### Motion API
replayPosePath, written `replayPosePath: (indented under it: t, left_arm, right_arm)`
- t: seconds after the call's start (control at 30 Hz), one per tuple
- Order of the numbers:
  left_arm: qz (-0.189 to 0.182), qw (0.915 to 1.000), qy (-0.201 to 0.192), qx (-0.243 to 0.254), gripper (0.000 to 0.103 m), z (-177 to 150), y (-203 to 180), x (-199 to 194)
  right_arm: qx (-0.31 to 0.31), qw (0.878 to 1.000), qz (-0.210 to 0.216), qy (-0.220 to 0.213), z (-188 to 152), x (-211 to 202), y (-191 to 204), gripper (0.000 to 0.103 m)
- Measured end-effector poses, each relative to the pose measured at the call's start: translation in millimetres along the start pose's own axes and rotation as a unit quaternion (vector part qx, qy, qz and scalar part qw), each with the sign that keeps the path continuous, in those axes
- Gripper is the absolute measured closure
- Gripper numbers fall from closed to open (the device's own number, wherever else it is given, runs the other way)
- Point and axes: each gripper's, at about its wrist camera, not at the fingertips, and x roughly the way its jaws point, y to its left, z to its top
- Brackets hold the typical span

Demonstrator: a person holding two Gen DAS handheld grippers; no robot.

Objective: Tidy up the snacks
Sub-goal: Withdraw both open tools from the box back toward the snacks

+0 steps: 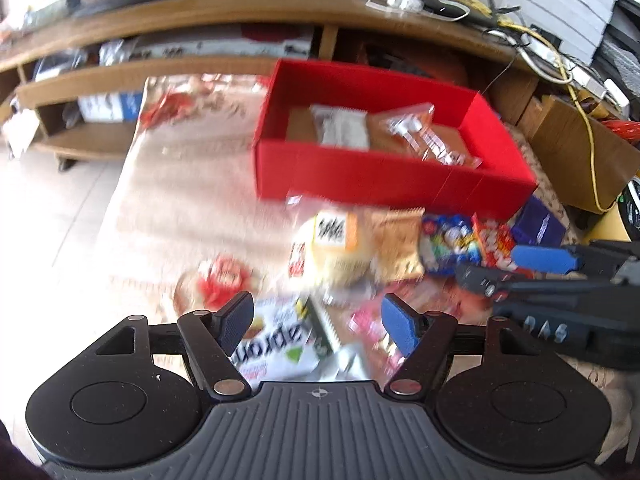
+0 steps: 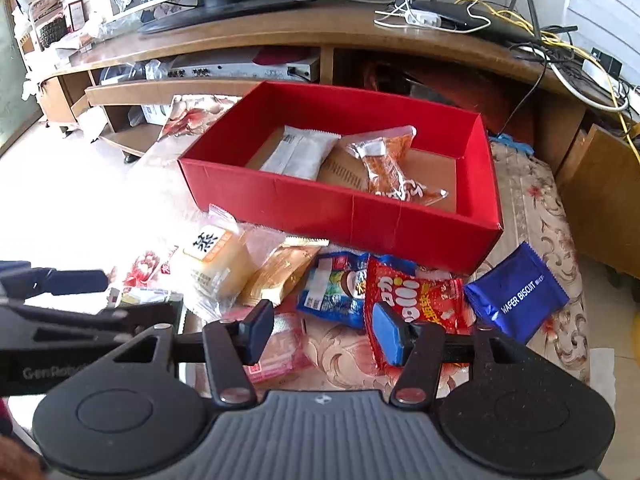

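The snacks lie in a loose heap on a floral-patterned cloth [image 2: 536,216], just in front of the near wall of a red box [image 2: 340,216]. In the right wrist view the heap runs from left to right: a clear-wrapped pale bun with a black character on its label [image 2: 216,256], a tan packet [image 2: 280,272] touching it, a blue and green packet [image 2: 332,292], a red packet with white lettering [image 2: 416,300] overlapping that one, and a dark blue packet marked WAFER BISCUIT [image 2: 516,292] nearest the cloth's right edge. A pink packet [image 2: 280,344] lies closer to the camera, under the right gripper [image 2: 324,334]. Inside the box, on its brown floor, rest a white packet [image 2: 300,152] and an orange transparent packet [image 2: 392,164], side by side and touching.

The right gripper hovers over the pink and red packets with its fingers spread wide and nothing between them. The left gripper [image 1: 318,324] is also spread wide and grasps nothing; it hangs over a white packet with green print [image 1: 280,348] at the near left of the heap. The left wrist view is motion-blurred, so finer detail there cannot be told. Each gripper shows in the other's view, side by side and near each other.

Beyond the box stands a wooden media unit [image 2: 280,36] with a monitor base, a router [image 2: 460,16] and tangled cables on top.
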Motion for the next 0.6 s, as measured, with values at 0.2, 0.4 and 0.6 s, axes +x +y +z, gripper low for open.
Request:
replayPosePath:
  t: [0.2, 0.4, 0.6]
  left_arm:
    - [0.015, 0.9991, 0.033, -0.021, 0.025, -13.1, 11.7, 8.6]
    - [0.017, 0.9985, 0.041, -0.032, 0.024, -20.1, 16.8, 8.4]
    - [0.030, 0.9986, 0.041, -0.014, 0.024, -4.4, 27.1, 20.4]
  right_arm:
    - [0.004, 1.000, 0.003, 0.007, -1.6, 0.2, -3.1, 0.050]
    - [0.001, 1.000, 0.012, 0.007, -2.2, -3.3, -4.2, 0.049]
    - [-0.014, 0.999, 0.029, 0.028, -13.7, -2.9, 3.8, 0.049]
